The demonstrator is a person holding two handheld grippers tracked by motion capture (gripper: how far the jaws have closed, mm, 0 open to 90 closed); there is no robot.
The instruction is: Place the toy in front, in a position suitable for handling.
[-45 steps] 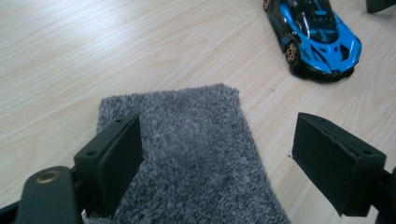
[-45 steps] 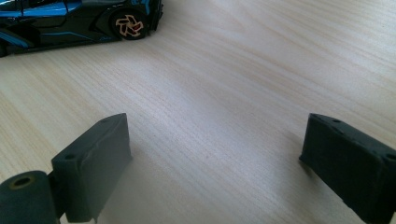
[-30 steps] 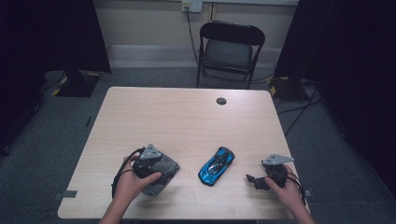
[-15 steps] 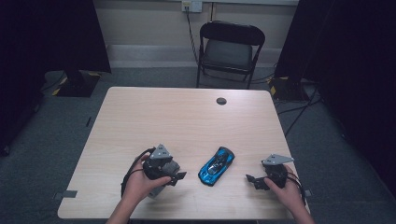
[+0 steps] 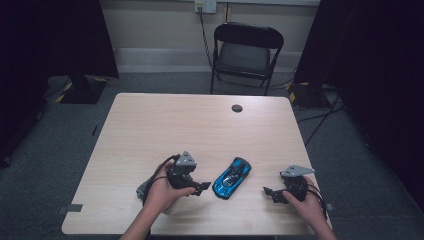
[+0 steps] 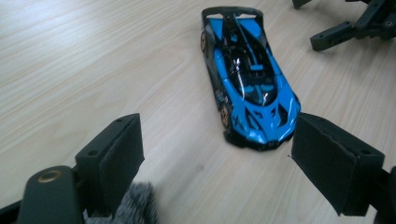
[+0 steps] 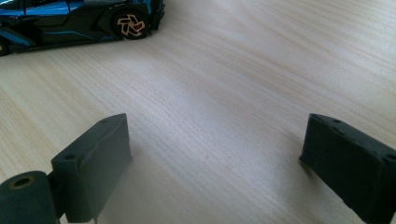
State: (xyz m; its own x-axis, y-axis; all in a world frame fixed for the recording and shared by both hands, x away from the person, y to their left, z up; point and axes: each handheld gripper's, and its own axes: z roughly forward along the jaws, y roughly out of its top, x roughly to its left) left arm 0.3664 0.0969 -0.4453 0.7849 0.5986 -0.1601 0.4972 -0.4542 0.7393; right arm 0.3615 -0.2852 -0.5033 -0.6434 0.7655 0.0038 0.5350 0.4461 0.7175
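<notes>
Blue toy car (image 5: pixel 232 178) lying on the pale wooden worktop (image 5: pixel 200 130) near its near edge, between the two grippers, angled with one end toward the near left and the other toward the far right. Left gripper (image 5: pixel 199 188) held in a hand (image 5: pixel 162 192) just left of the car, pointed at it, jaws spread wide and gripping nothing; seen in the left gripper view with the car's (image 6: pixel 245 79) near end sitting just beyond the gap, close by the right-hand jaw, not yet between the pads. Right gripper (image 5: pixel 270 195) held low at the near right of the worktop, apart from the car, jaws likewise wide open and empty over bare wood; in the right gripper view, the car's (image 7: pixel 79 21) side and one orange-spoked wheel visible at the far left. Small dark round disc (image 5: pixel 237 108) set in the worktop near the far edge. Black folding chair (image 5: pixel 245 52) standing on the floor beyond the worktop.
</notes>
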